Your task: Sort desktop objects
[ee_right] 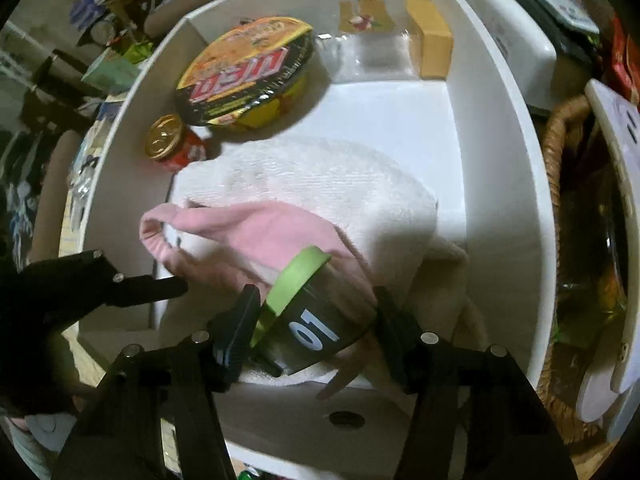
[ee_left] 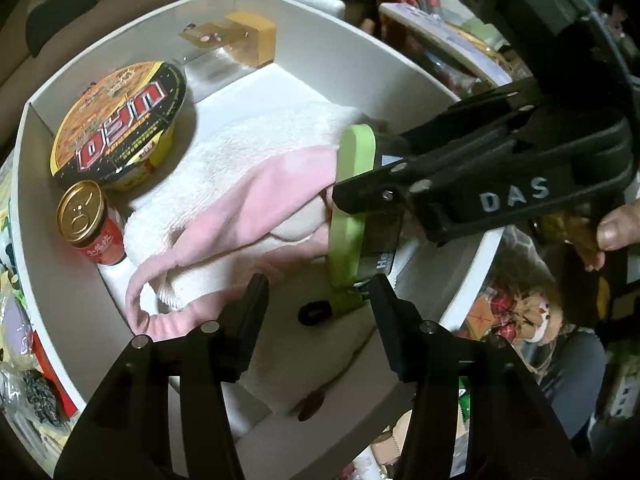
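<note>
A white box point(ee_left: 120, 40) point(ee_right: 500, 140) holds a noodle bowl point(ee_left: 120, 128) point(ee_right: 248, 72), a red can with a gold lid point(ee_left: 86, 216) point(ee_right: 168, 140), a white towel point(ee_left: 248, 136) point(ee_right: 320, 176) and a pink cloth point(ee_left: 256, 196) point(ee_right: 248, 232). My right gripper point(ee_right: 316, 304) point(ee_left: 358, 164) is shut on a dark round container with green rims point(ee_right: 316, 320) point(ee_left: 346, 240), tilted just above the pink cloth. My left gripper point(ee_left: 318, 284) stands open close beside it over the box's near end, gripping nothing; one of its fingers point(ee_right: 172, 288) shows at the left.
A clear case with a yellow block point(ee_left: 256, 36) point(ee_right: 432, 48) sits in the box's far corner. A wicker basket point(ee_right: 556, 152) and a white device point(ee_right: 512, 40) crowd the right side. A thumb point(ee_left: 616, 228) and a stuffed toy point(ee_left: 536, 316) show at right. Clutter surrounds the box.
</note>
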`<action>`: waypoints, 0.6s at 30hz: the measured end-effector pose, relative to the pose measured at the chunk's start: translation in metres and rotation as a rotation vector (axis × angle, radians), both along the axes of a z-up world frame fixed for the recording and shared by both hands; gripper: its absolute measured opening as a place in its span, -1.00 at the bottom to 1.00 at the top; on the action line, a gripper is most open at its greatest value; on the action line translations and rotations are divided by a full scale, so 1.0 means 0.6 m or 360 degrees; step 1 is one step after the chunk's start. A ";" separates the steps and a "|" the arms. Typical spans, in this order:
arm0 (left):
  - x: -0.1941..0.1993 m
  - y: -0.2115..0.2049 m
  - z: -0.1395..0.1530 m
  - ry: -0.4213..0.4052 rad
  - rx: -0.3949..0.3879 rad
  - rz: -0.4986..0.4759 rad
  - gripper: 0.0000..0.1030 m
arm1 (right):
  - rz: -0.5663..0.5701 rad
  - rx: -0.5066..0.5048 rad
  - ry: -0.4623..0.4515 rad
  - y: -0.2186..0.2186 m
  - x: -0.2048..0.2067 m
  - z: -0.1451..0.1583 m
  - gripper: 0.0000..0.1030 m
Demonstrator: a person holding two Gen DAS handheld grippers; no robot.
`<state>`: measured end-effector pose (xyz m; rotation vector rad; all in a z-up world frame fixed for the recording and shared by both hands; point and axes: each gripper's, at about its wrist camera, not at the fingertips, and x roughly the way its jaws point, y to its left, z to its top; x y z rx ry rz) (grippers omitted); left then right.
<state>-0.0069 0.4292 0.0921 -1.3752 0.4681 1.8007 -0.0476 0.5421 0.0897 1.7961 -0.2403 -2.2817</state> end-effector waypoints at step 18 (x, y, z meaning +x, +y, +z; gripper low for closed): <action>-0.017 0.093 -0.018 0.0196 -0.0188 -0.0164 0.52 | -0.0259 -0.0297 0.0159 0.082 0.020 0.091 -0.21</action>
